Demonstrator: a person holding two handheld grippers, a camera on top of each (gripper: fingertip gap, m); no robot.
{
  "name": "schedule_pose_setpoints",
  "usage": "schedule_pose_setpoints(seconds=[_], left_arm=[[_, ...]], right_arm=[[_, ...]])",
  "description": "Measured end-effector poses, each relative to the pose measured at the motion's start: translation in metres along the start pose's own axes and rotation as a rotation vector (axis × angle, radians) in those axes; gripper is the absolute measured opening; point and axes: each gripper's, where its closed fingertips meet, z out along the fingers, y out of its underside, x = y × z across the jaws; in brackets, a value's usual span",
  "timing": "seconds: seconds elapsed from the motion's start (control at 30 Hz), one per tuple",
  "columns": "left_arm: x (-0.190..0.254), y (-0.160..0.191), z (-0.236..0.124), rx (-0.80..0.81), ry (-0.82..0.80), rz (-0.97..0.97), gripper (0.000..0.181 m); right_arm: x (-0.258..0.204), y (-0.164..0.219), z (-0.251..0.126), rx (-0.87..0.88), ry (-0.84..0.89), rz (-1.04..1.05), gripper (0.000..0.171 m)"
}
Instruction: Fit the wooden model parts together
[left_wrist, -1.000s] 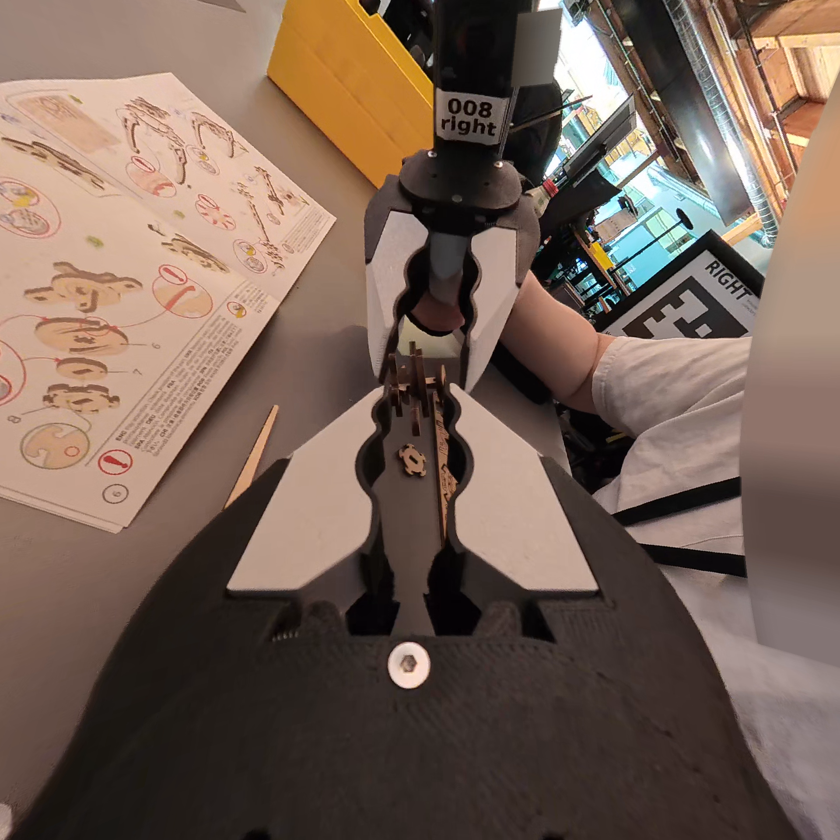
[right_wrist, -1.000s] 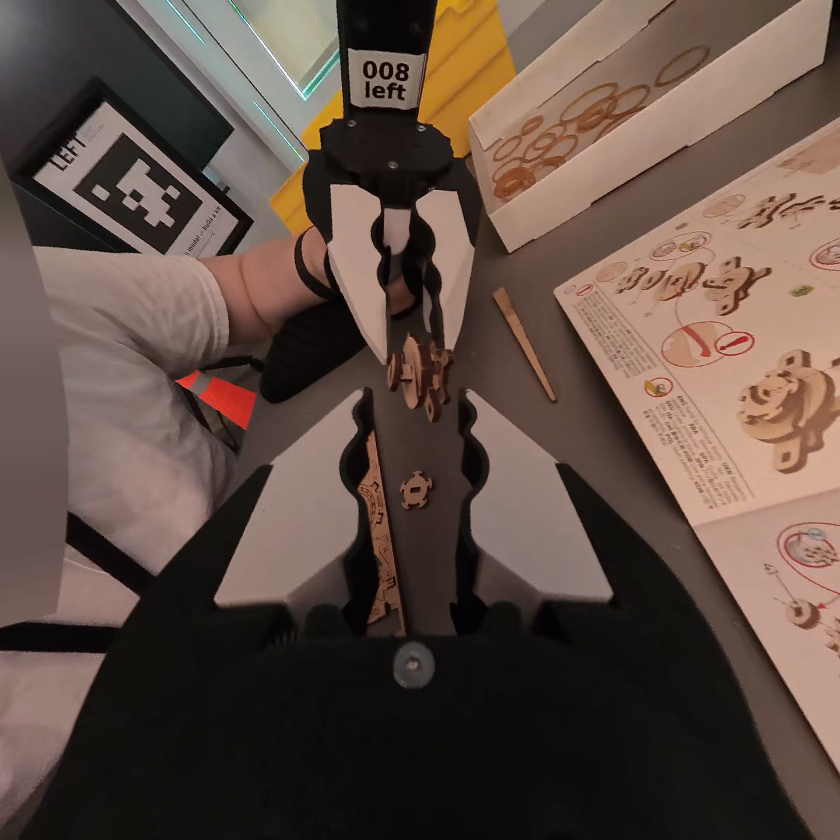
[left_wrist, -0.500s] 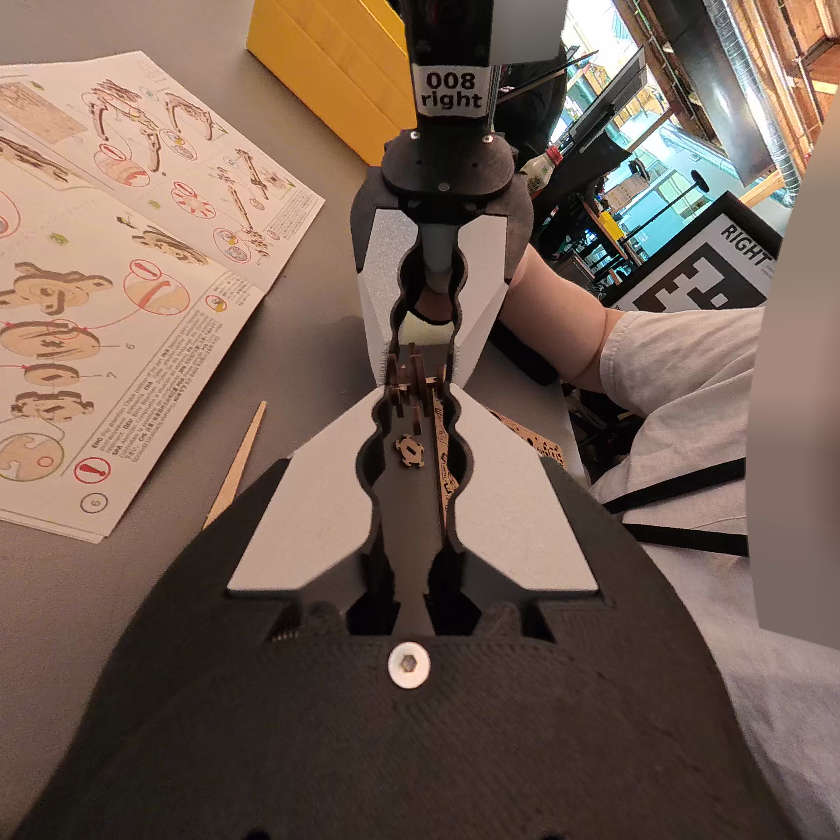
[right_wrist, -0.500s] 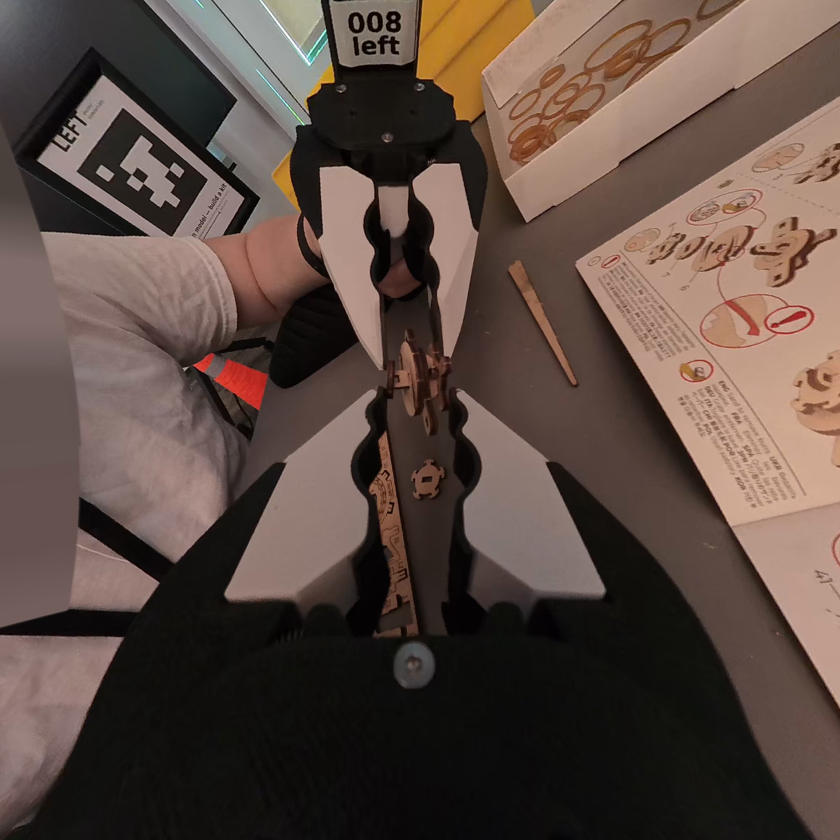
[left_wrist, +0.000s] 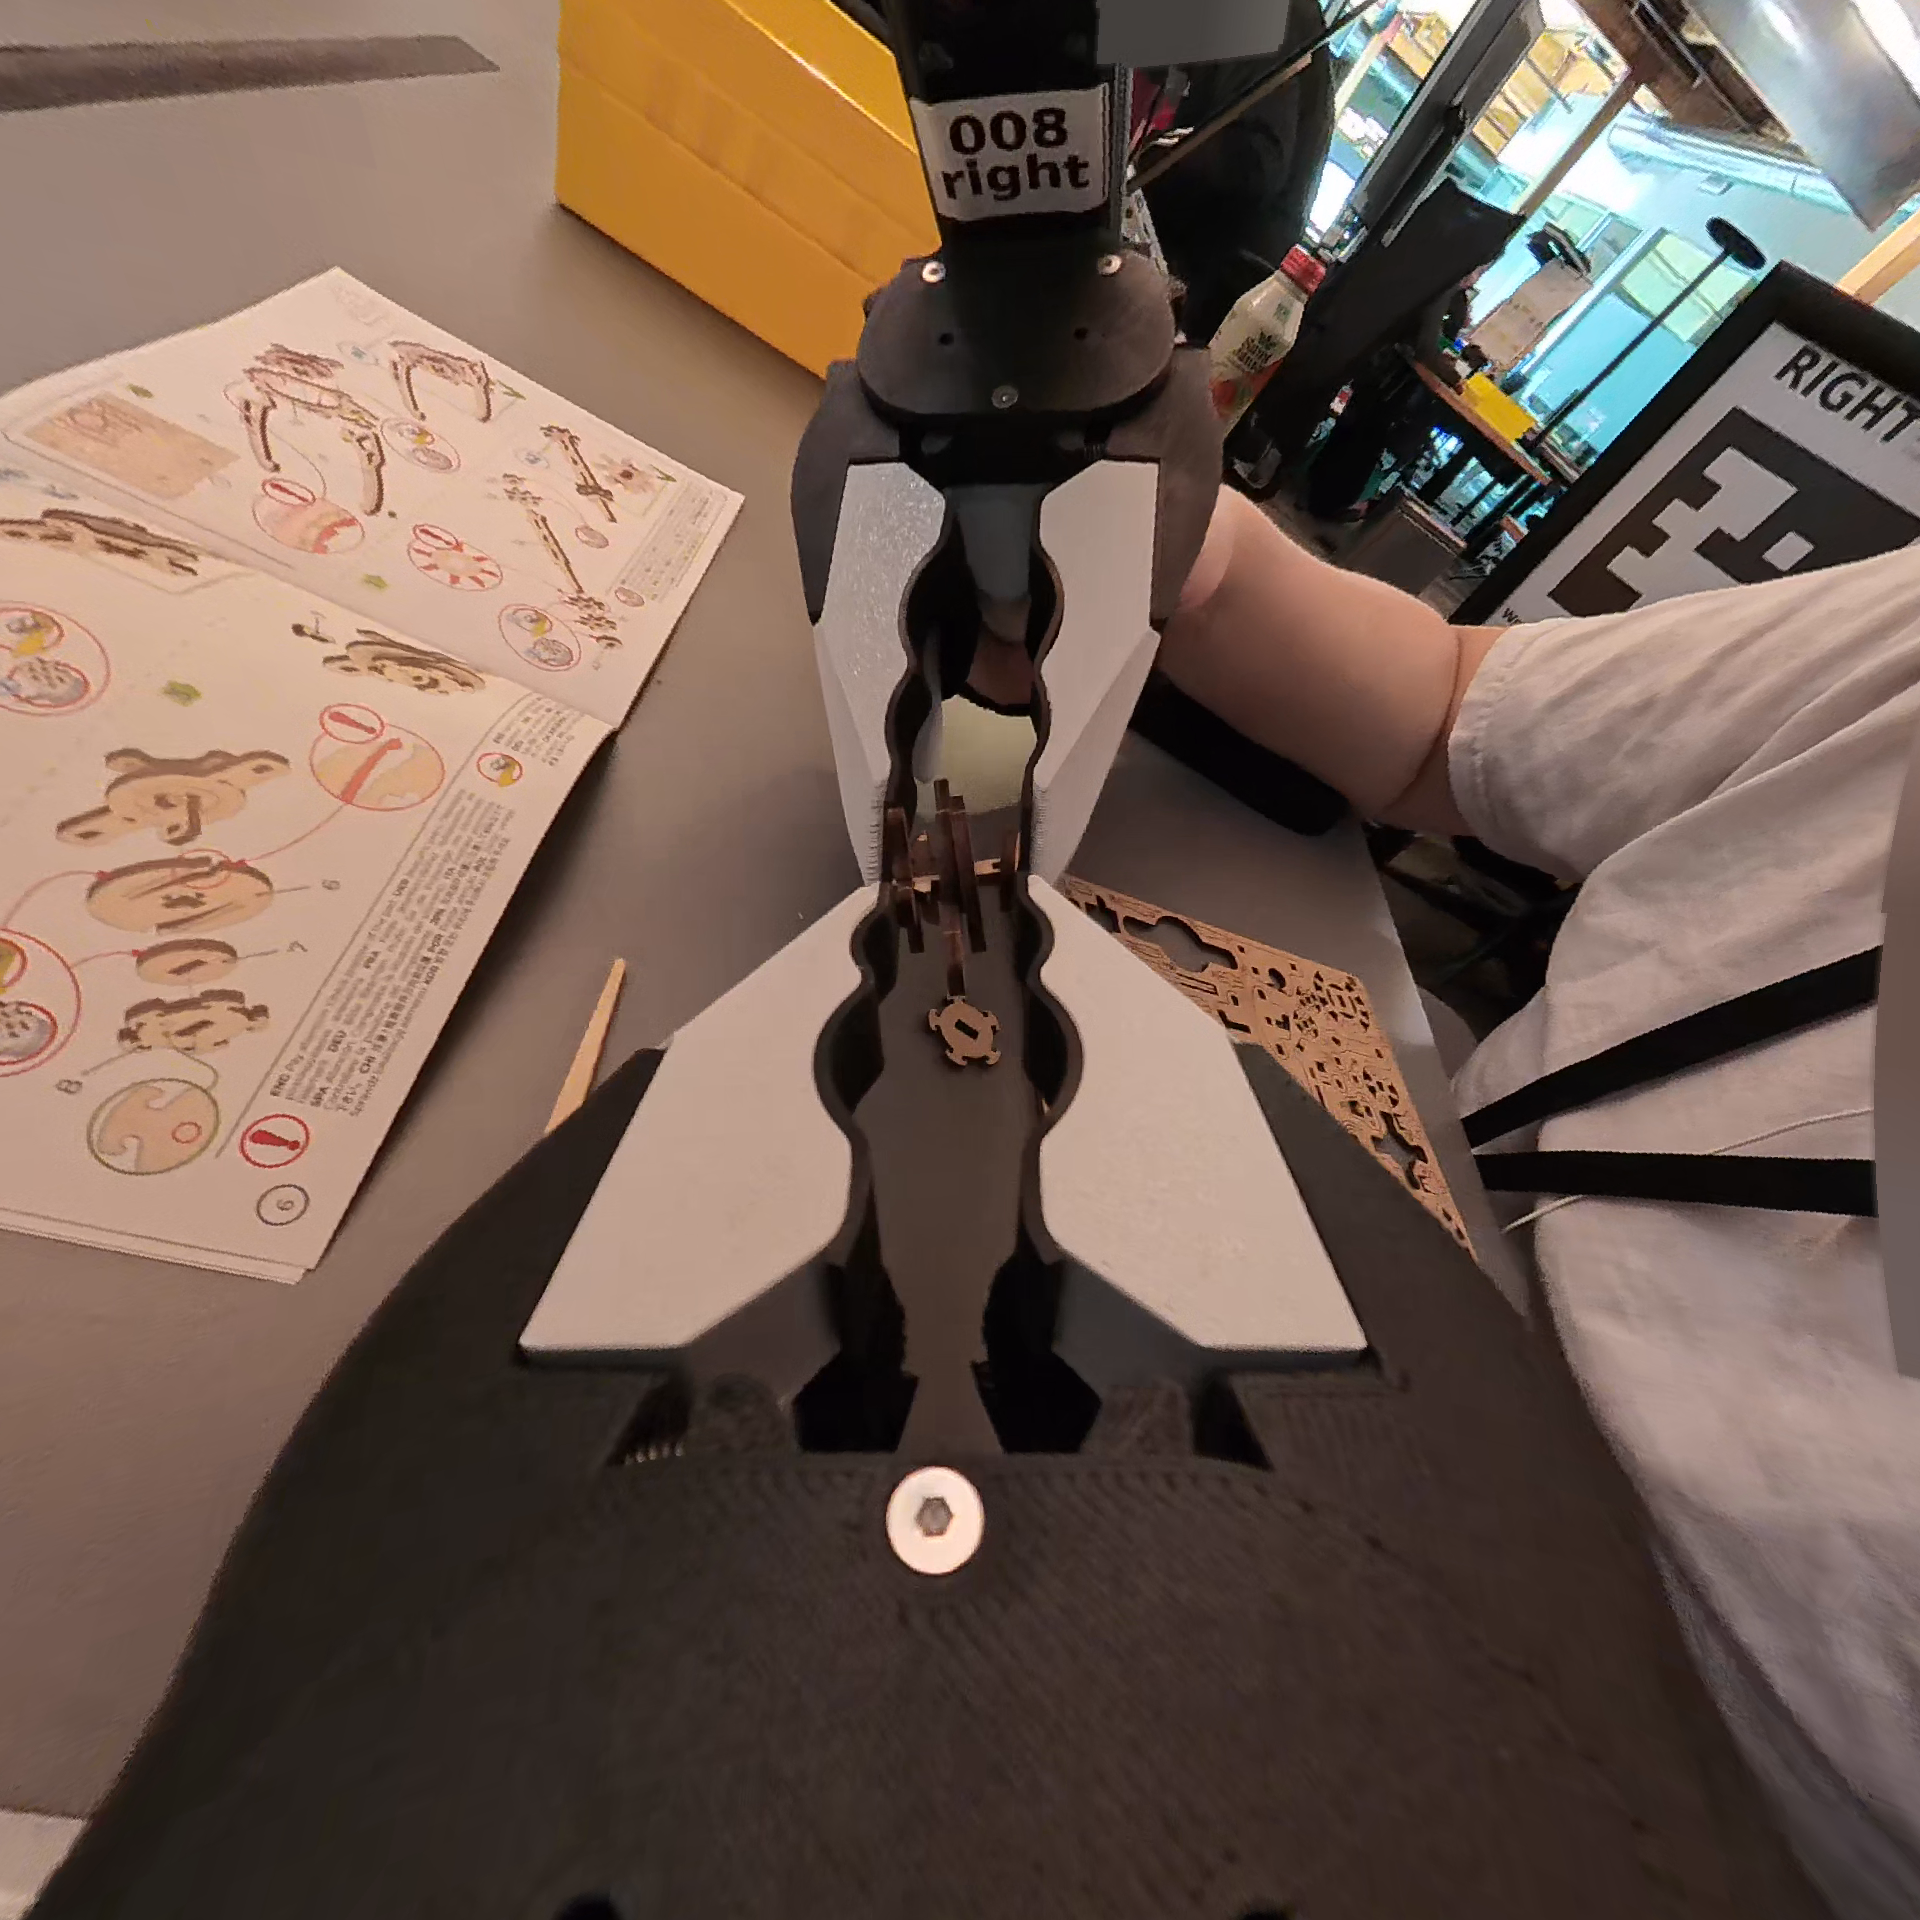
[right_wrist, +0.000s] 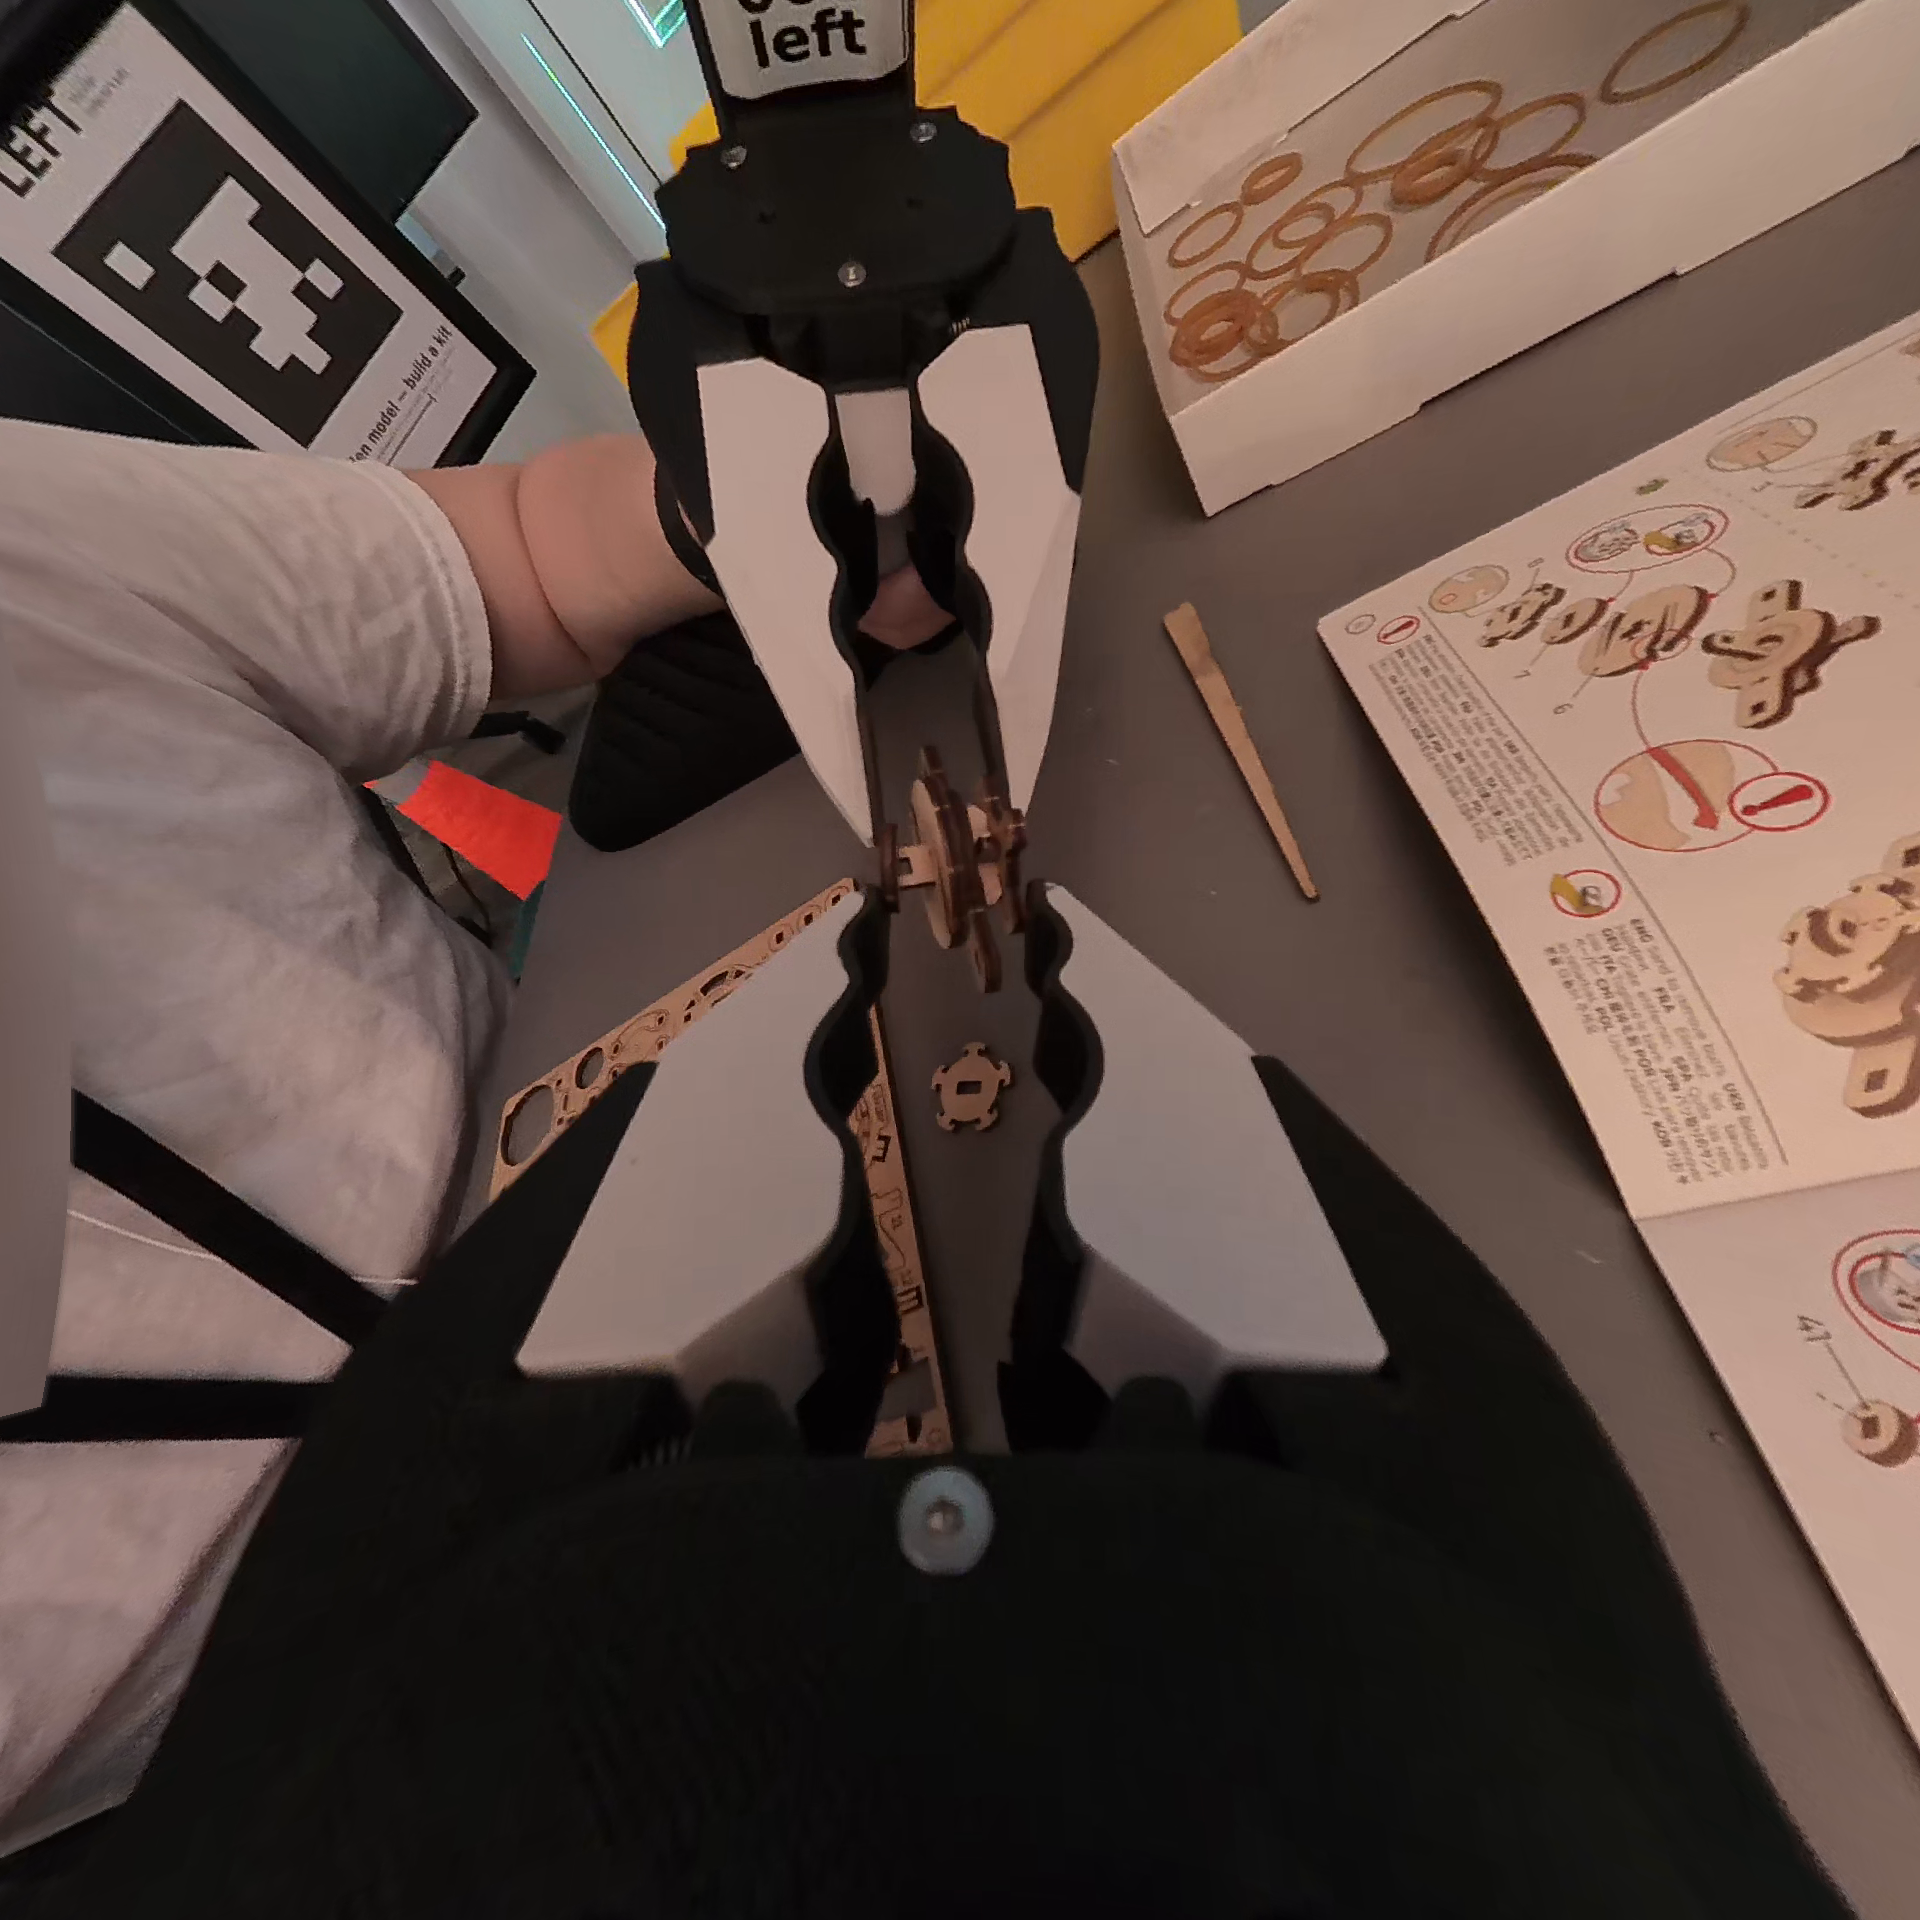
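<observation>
1. The wooden gear assembly (left_wrist: 940, 873) (right_wrist: 951, 868), a cluster of small toothed discs on a short axle, hangs in the air above the table (left_wrist: 727, 748), right where the two grippers meet tip to tip.
2. The left gripper (left_wrist: 948, 896) (right_wrist: 935, 821) has its fingers drawn in at both ends of the assembly; it appears to be clamping it.
3. The right gripper (right_wrist: 956, 902) (left_wrist: 951, 847) faces it from the opposite side, its tips closing on the same assembly, though whether they press it or only flank it cannot be told.
4. Below the grippers, on the table, lies a single small notched wooden disc (left_wrist: 964, 1030) (right_wrist: 971, 1086), loose and apart from the held piece.
5. A laser-cut wooden sheet (left_wrist: 1299, 1023) (right_wrist: 665, 1039) lies flat on the table, partly under the right gripper and to the right of the left one.
6. A thin wooden stick (right_wrist: 1236, 743) (left_wrist: 590, 1039) lies to the right of the right gripper.
7. Beyond the stick lies the open instruction booklet (right_wrist: 1662, 831) (left_wrist: 260, 748).
8. Farther ahead of the right gripper stands a white box (right_wrist: 1403, 312) of rubber bands (right_wrist: 1278, 270), with a yellow bin (left_wrist: 727, 156) nearby.
</observation>
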Motion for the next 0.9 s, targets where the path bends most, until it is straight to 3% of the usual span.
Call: schedule_pose_setpoints(seconds=[0.17, 0.43, 0.7, 0.9], left_arm=[[0.005, -0.005, -0.002, 0.027, 0.005, 0.07, 0.019], [0.017, -0.015, -0.006, 0.073, -0.107, 0.403, 0.02], [0.016, -0.014, -0.007, 0.074, -0.188, 0.589, 0.02], [0.019, -0.011, -0.006, 0.058, -0.235, 0.713, 0.02]], right_arm=[[-0.005, -0.004, -0.002, 0.017, -0.006, -0.091, 0.026], [-0.012, -0.011, -0.008, 0.063, 0.021, -0.276, 0.026], [-0.011, -0.018, -0.013, 0.05, 0.248, -0.621, 0.025], [-0.012, -0.014, -0.011, 0.039, 0.228, -0.616, 0.026]])
